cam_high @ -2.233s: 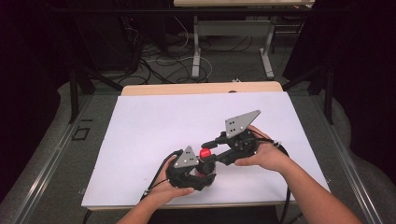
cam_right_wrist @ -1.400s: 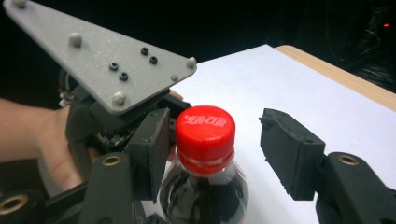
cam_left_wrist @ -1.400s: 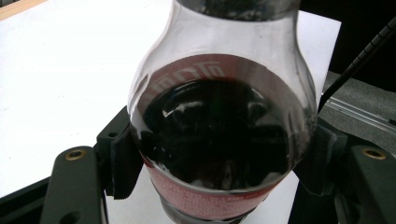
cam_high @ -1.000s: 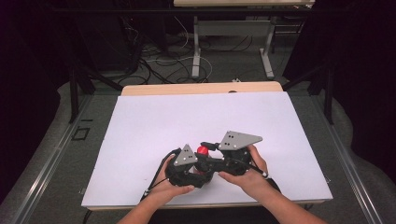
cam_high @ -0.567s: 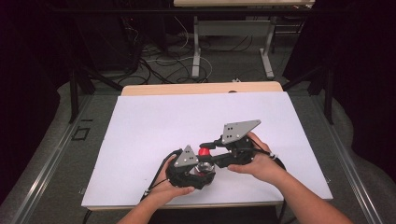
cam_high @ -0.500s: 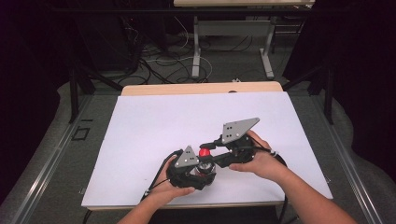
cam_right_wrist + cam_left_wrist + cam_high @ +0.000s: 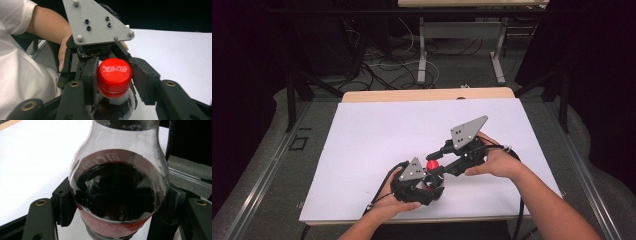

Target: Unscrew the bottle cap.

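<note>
Bottle (image 7: 117, 192) sits clenched between left gripper (image 7: 424, 181) jaws at its belly, steadied for cap work. Right gripper (image 7: 113, 75) straddles red cap (image 7: 114, 76); jaws have just been opening, right pad apart from cap, apparently regripping.

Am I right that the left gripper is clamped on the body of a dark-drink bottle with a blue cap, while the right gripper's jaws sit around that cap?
Nearly: the cap is red, not blue, as the right gripper view shows. The left gripper does clamp the bottle, and the right gripper has its jaws around the cap.
</note>
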`<action>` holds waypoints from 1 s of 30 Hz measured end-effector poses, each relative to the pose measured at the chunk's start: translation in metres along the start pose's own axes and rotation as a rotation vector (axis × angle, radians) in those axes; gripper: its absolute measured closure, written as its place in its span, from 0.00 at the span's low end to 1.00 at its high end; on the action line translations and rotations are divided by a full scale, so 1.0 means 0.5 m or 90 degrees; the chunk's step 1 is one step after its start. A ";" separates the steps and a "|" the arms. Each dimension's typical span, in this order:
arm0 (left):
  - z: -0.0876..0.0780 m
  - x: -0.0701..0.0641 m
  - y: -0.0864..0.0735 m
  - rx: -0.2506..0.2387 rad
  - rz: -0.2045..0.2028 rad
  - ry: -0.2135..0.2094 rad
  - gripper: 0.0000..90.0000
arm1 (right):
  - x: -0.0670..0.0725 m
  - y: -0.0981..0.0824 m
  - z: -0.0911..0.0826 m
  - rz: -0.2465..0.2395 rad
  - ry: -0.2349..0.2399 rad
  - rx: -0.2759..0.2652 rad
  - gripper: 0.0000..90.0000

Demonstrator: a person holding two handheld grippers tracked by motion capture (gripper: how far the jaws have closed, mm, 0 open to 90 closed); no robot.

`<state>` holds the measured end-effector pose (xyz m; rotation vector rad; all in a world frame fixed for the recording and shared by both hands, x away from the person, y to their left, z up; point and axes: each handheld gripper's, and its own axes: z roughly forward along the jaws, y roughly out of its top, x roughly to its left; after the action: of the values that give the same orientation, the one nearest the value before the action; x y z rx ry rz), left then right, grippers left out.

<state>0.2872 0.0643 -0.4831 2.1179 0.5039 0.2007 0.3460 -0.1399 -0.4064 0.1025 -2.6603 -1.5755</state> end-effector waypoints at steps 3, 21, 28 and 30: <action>-0.002 0.003 0.000 0.000 0.001 0.001 0.33 | 0.003 -0.001 -0.005 0.005 -0.012 -0.001 0.62; -0.005 0.016 -0.002 -0.003 -0.027 0.034 0.33 | 0.067 0.002 0.000 0.141 -0.218 -0.076 0.51; -0.005 0.016 -0.003 -0.006 -0.035 0.053 0.33 | 0.102 0.003 0.031 0.179 -0.310 -0.101 0.53; -0.004 0.016 -0.003 -0.009 -0.038 0.057 0.33 | 0.109 0.002 0.039 0.200 -0.329 -0.107 0.55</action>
<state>0.2932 0.0699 -0.4836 2.0843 0.6153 0.2652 0.2901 -0.1267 -0.4143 -0.7895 -2.6698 -1.8993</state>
